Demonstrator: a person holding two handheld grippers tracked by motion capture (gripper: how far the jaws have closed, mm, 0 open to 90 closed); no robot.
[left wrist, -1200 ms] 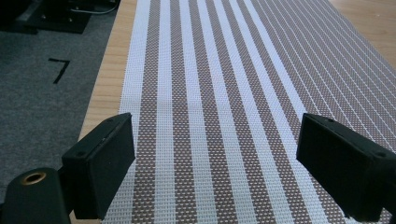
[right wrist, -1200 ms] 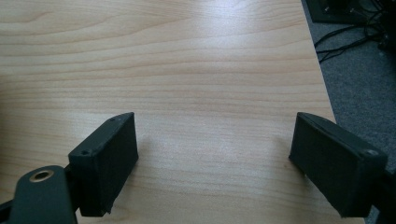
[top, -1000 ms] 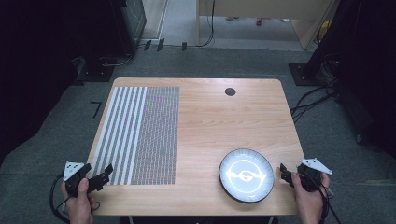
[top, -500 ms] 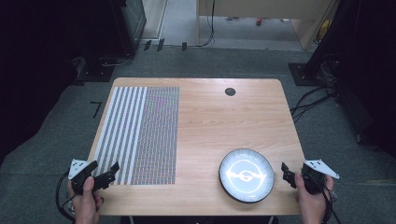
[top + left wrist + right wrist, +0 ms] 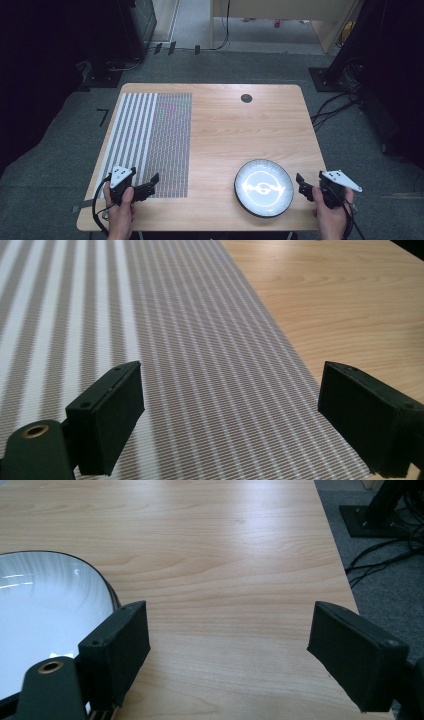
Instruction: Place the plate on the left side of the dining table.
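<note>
Grippers: I count two. My left gripper (image 5: 150,184) sits at the lower left of the high view, my right gripper (image 5: 303,184) at the lower right.
Left jaws: spread wide apart, holding nothing, over the near end of the striped mat (image 5: 165,350).
Right jaws: also wide apart and bare, just beside the plate's (image 5: 35,610) rim.
Plates: one, white with a dark rim (image 5: 264,187), at the lower right of the counter (image 5: 235,125).
Mats: one (image 5: 152,140), along the counter's left side.
Other: one small dark disc (image 5: 246,98) near the upper edge.
</note>
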